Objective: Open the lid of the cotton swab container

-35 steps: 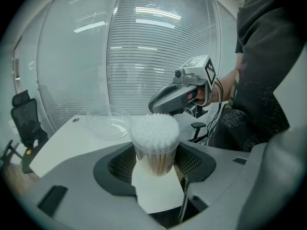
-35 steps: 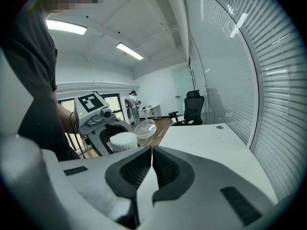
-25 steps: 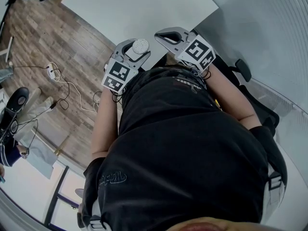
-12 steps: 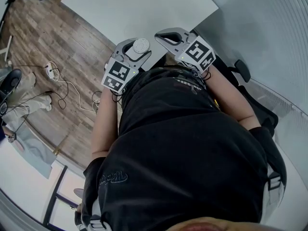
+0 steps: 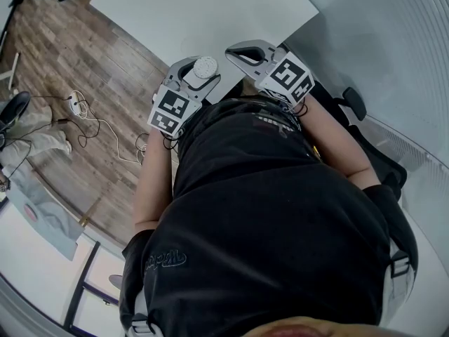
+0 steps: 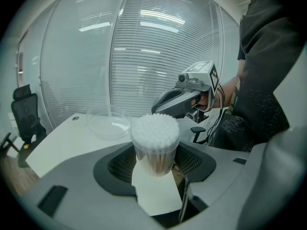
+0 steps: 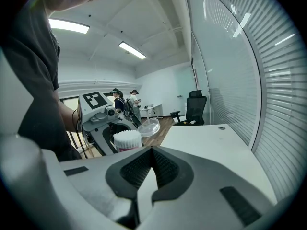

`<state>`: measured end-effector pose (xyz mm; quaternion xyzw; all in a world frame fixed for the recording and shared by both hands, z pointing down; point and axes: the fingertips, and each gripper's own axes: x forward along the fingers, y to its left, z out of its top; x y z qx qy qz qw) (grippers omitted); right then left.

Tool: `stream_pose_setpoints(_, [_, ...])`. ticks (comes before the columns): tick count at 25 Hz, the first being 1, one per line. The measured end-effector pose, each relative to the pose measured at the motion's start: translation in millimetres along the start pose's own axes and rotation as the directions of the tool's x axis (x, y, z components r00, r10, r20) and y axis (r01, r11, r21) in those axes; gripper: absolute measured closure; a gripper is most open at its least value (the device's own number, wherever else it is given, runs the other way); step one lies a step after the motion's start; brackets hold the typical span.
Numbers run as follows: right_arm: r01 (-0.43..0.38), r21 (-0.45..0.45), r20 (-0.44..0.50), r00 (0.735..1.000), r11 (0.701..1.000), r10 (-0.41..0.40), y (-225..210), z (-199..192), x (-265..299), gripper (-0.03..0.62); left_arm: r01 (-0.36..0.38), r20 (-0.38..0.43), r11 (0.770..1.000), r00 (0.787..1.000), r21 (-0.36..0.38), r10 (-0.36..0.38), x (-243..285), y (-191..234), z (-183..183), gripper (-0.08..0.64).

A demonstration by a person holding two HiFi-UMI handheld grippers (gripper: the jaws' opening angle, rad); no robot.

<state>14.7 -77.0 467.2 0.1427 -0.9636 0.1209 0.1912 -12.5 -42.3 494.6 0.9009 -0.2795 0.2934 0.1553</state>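
Swabs could spill if the left tool, clamped on the open cotton swab container near the desk edge, tilts or slackens; its lid lies on the desk, the right tool shut, empty.

Bright, even ceiling-strip light; heavy fisheye curvature, dark vignetted corners.

White surface, wood-plank floor beside it, white cable looped on that floor, black office chair near the striped glass wall, two ceiling strip lights lit
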Motion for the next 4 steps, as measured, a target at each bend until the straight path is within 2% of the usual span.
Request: stream_pose_setpoints(4, [0.001, -0.008, -0.011, 1.000, 1.000, -0.001, 0.2, -3.0, -3.5, 0.571, 0.005, 0.000, 1.000, 1.000, 0.006, -0.005, 3.1, -3.3, 1.9, 0.302])
